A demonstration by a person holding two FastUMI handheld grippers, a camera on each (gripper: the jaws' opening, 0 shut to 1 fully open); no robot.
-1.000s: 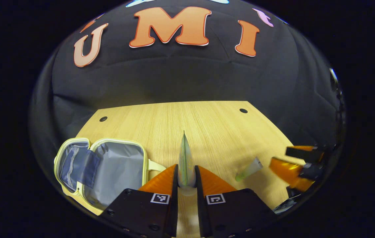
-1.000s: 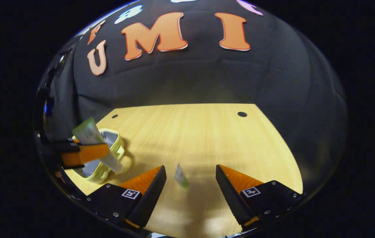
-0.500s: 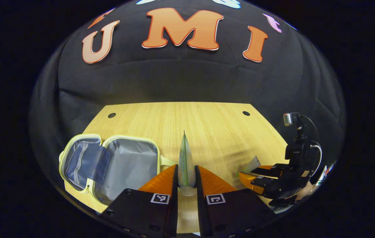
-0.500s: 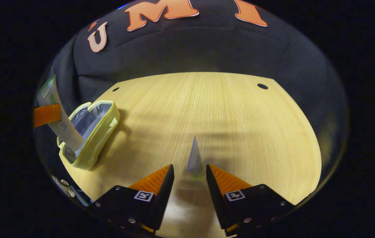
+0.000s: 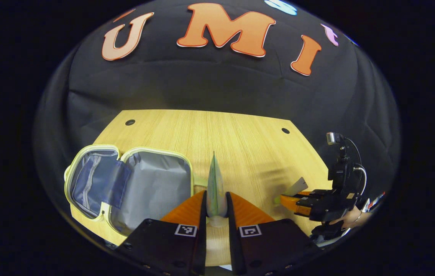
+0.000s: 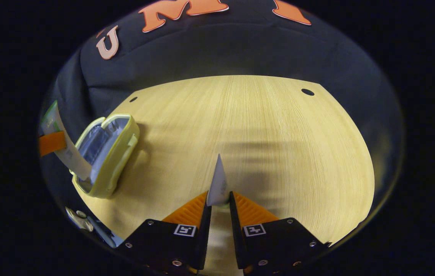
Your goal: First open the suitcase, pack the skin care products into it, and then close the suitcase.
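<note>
On the wooden desk (image 5: 240, 134), the open pale-yellow suitcase (image 5: 125, 184) lies at left. The left gripper (image 5: 216, 207) has its jaws clamped on a green tube (image 5: 215, 188); the right gripper (image 6: 219, 199) pinches a small white tube (image 6: 219, 182).

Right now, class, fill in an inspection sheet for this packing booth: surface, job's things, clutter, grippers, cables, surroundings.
Surface: wooden table, two round holes near its far edge.
Job's things: suitcase lying open, grey lining showing, nothing seen inside; larger tube and smaller tube, each held.
Clutter: nothing seen.
Grippers: left gripper shut on the larger tube, beside the suitcase; right gripper shut on the smaller tube, low over the table.
Cables: one looping at the right gripper's body.
Surroundings: black cloth wall behind the table.
</note>
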